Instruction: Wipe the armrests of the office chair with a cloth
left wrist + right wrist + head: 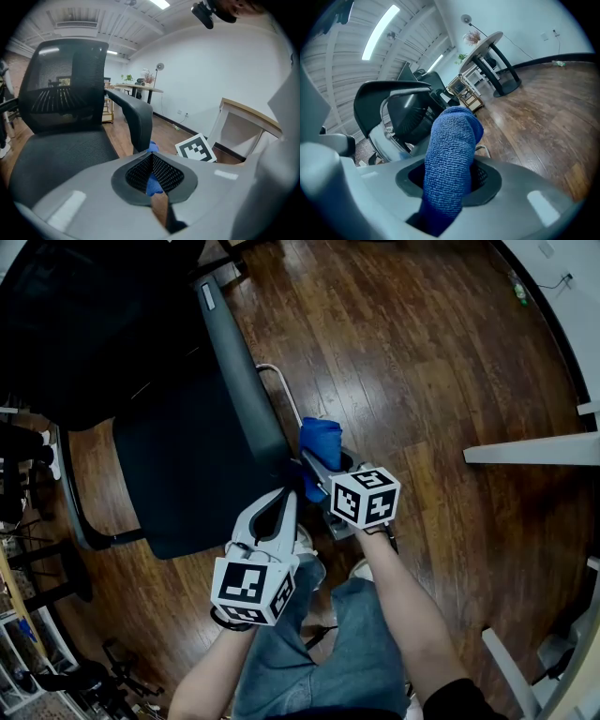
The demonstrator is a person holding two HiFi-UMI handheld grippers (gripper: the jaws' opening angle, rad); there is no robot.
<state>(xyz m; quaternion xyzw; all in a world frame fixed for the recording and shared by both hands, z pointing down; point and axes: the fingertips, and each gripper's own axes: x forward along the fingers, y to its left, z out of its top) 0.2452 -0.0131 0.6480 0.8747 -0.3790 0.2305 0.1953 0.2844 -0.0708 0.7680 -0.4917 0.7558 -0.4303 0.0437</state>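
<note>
The black office chair [187, 465] stands at the left, its dark grey right armrest [246, 381] running diagonally towards me. My right gripper [317, 465] is shut on a folded blue cloth [321, 439], which sits just right of the armrest's near end; whether it touches is unclear. In the right gripper view the cloth [452, 150] sticks up between the jaws, with the chair [389, 93] behind it. My left gripper [284, 495] is shut and holds nothing, its tip just below the armrest's near end. The left gripper view shows the armrest [138, 119] ahead and the cloth [153, 185] behind the pads.
Wooden floor [422, 352] spreads to the right. White furniture [530, 451] stands at the right edge, and a white desk [243, 122] shows in the left gripper view. The chair's base [75, 521] reaches out at the left. My legs in jeans [347, 652] are below the grippers.
</note>
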